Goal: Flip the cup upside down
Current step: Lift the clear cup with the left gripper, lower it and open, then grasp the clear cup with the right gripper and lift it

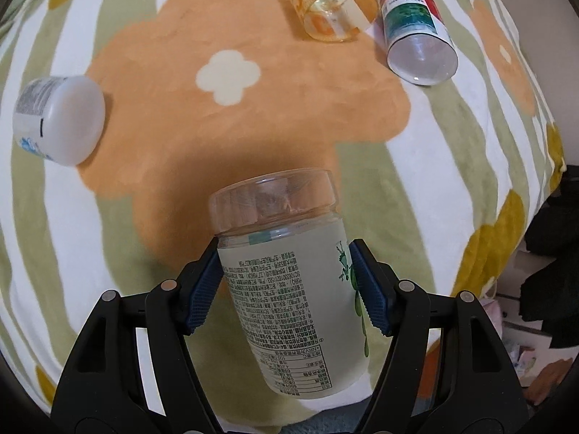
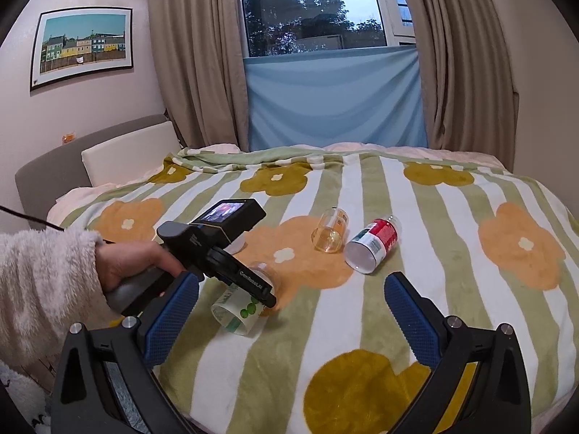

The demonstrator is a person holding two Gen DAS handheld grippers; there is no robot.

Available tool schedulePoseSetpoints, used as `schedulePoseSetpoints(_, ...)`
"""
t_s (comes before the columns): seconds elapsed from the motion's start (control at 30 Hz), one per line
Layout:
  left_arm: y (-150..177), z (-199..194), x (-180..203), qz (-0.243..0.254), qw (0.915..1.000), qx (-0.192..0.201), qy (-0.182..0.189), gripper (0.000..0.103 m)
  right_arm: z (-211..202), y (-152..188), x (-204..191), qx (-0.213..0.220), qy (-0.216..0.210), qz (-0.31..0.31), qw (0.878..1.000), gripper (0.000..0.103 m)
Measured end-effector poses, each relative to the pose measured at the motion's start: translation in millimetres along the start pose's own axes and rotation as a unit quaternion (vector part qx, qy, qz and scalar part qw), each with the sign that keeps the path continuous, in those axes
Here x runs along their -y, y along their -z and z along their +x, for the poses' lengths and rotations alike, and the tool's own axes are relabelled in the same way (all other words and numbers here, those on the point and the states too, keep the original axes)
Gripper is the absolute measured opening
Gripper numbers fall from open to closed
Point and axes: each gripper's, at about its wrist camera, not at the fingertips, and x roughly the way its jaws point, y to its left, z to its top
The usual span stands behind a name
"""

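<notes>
1. The left hand-held gripper [image 1: 287,285] is clamped on the frosted labelled cup [image 1: 289,289], its blue pads [image 1: 202,289] pressing both sides of the body. The cup is carried tilted above the flowered blanket [image 1: 253,115] on the bed, clear cap end pointing away and toward the fabric, base toward the camera.
2. The right hand-held gripper [image 2: 289,322] hangs near the bed's front edge, fingers spread wide and holding nothing; it has no part in this step.
3. To do the turn well, I would keep the squeeze firm and roll the wrist until the cap end faces straight down, since the smooth wall could slip between the pads.
4. Lower it onto the flat orange flower patch, well apart from the white bottle [image 1: 58,119] at far left and the orange-printed clear cup [image 1: 333,7] and red-and-green labelled bottle [image 1: 416,32] lying far right.
5. The plush is soft, so seat it squarely before letting go, or it may topple.
</notes>
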Motion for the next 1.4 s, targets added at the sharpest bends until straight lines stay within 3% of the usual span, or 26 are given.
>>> schedulePoseSetpoints(0.1,-0.3,-1.5,3.6,0.010,0.9999,0.004,-0.011,0.073,-0.8,1.3,-0.5,-0.001,0.001,0.002,1.000,0.103)
schedulePoseSetpoints(0.17,0.6,-4.6,5.5,0.012,0.9995,0.009,-0.027,0.100,-0.7,1.4,-0.7,-0.003,-0.001,0.006,1.000,0.103)
schedulePoseSetpoints(0.2,2.2,-8.6,7.6,0.012,0.9992,0.021,-0.032,0.102,-0.4,1.0,-0.1,-0.003,-0.003,0.008,1.000,0.103)
schedulePoseSetpoints(0.43,18.3,-50.0,4.1,0.012,0.9966,0.073,-0.035,0.102,-5.5,-5.6,2.0,-0.003,-0.016,0.014,1.000,0.103)
schedulePoseSetpoints(0.5,33.0,-73.1,5.0,0.015,0.9935,0.106,-0.038,0.102,-5.3,-14.1,5.4,-0.007,-0.032,0.010,0.999,0.103)
schedulePoseSetpoints(0.6,67.4,-112.1,15.6,0.025,0.9816,0.187,-0.031,0.102,1.1,-31.4,10.4,-0.034,-0.061,0.005,0.998,0.103)
schedulePoseSetpoints(0.77,121.7,-147.6,33.5,0.034,0.9566,0.282,-0.063,0.103,37.2,-69.7,22.5,-0.129,-0.117,0.027,0.984,0.103)
schedulePoseSetpoints(0.9,156.3,-152.3,36.2,0.025,0.9435,0.324,-0.065,0.103,93.7,-83.5,18.5,-0.230,-0.142,0.023,0.962,0.103)
schedulePoseSetpoints(1.0,172.4,-148.7,33.9,0.023,0.9378,0.342,-0.054,0.103,149.4,-73.9,8.7,-0.323,-0.163,0.026,0.932,0.103)
schedulePoseSetpoints(1.03,175.6,-144.1,32.5,0.020,0.9359,0.348,-0.053,0.103,174.6,-65.0,4.7,-0.365,-0.171,0.037,0.915,0.103)
schedulePoseSetpoints(1.1,183.1,-138.1,27.4,0.016,0.9322,0.358,-0.048,0.103,206.1,-49.2,1.8,-0.411,-0.173,0.058,0.893,0.103)
schedulePoseSetpoints(1.2,188.8,-127.5,17.9,0.012,0.9299,0.366,-0.037,0.103,242.7,-33.5,2.7,-0.450,-0.158,0.071,0.876,0.103)
schedulePoseSetpoints(1.37,193.0,-112.7,-2.3,-0.010,0.9341,0.357,-0.016,0.103,291.5,-4.6,21.2,-0.489,-0.160,0.181,0.838,0.102)
schedulePoseSetpoints(1.4,192.5,-110.0,-7.9,-0.019,0.9357,0.352,-0.007,0.103,297.5,1.7,22.8,-0.497,-0.160,0.194,0.830,0.098)
